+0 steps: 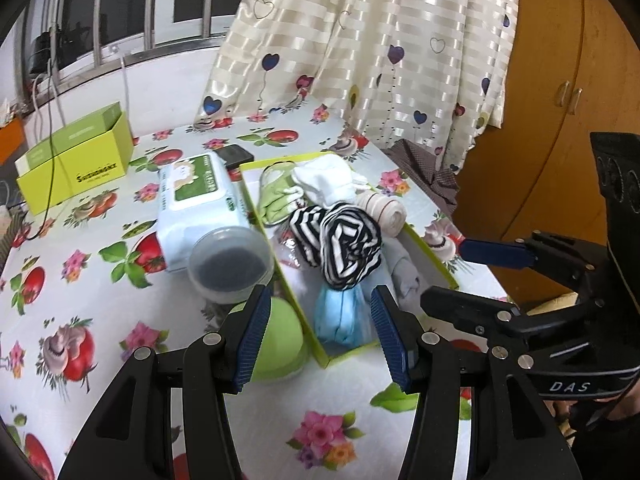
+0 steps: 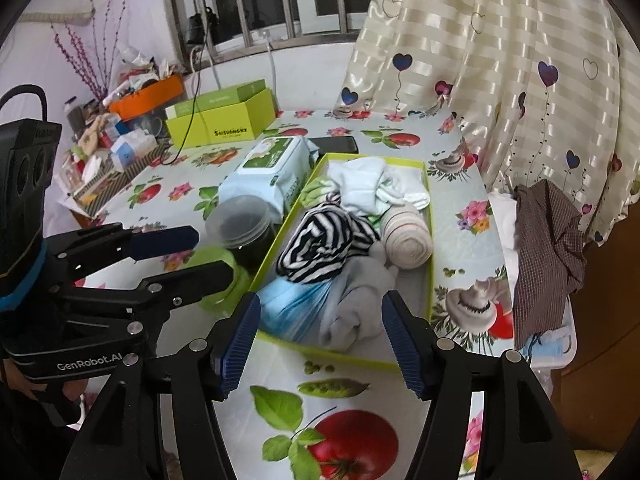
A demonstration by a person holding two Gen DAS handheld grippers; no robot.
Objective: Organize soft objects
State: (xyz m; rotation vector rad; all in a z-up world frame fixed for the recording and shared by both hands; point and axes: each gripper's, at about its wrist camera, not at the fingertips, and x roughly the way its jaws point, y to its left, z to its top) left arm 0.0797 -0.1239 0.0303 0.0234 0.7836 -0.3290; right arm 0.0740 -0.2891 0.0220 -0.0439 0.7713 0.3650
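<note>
A shallow yellow-green box (image 1: 348,353) (image 2: 352,355) lies on the flowered tablecloth, filled with soft things. A black-and-white striped cloth (image 1: 348,248) (image 2: 320,244) lies on top in the middle. Blue cloth (image 1: 340,316) (image 2: 292,308) and grey cloth (image 1: 404,272) (image 2: 360,300) fill the near end. A beige rolled sock (image 1: 384,210) (image 2: 408,240), white socks (image 1: 324,184) (image 2: 368,184) and light green socks (image 1: 276,200) (image 2: 316,192) lie farther back. My left gripper (image 1: 320,304) (image 2: 214,254) is open before the near left corner. My right gripper (image 2: 320,304) (image 1: 444,276) is open before the near end. Both hold nothing.
Left of the box lie a wet-wipes pack (image 1: 196,200), a clear jar (image 1: 230,264), a green round lid (image 1: 284,336) and a dark phone (image 1: 236,154). An open green carton (image 2: 224,120) stands behind. A brown checked cloth (image 2: 548,248) hangs off the table's right edge.
</note>
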